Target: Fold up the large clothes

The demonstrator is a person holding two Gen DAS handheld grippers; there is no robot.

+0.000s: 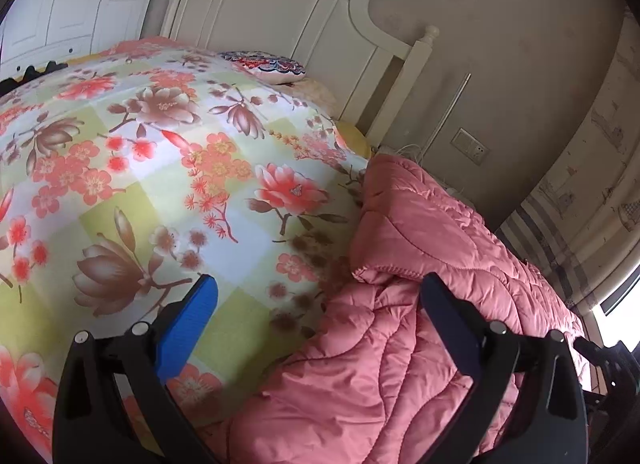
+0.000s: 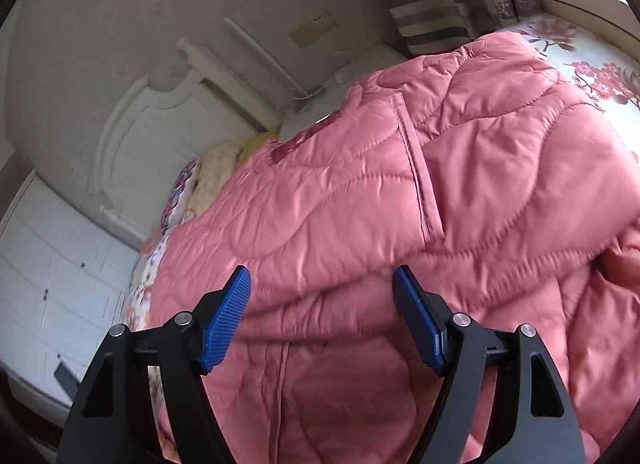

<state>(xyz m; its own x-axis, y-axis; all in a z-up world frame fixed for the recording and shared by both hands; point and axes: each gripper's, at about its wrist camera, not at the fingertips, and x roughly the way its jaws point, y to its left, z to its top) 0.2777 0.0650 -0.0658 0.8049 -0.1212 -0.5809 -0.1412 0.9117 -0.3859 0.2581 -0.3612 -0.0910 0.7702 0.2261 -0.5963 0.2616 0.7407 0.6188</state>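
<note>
Both claws spread wide, gripping nothing: left claw [image 1: 316,296] and right claw [image 2: 322,288] over pink quilted jacket [image 2: 400,184].

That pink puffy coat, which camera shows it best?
The right wrist view: the pink coat fills most of the picture, quilting and a seam plain. The left wrist view catches only part of it along the floral bedspread.
</note>
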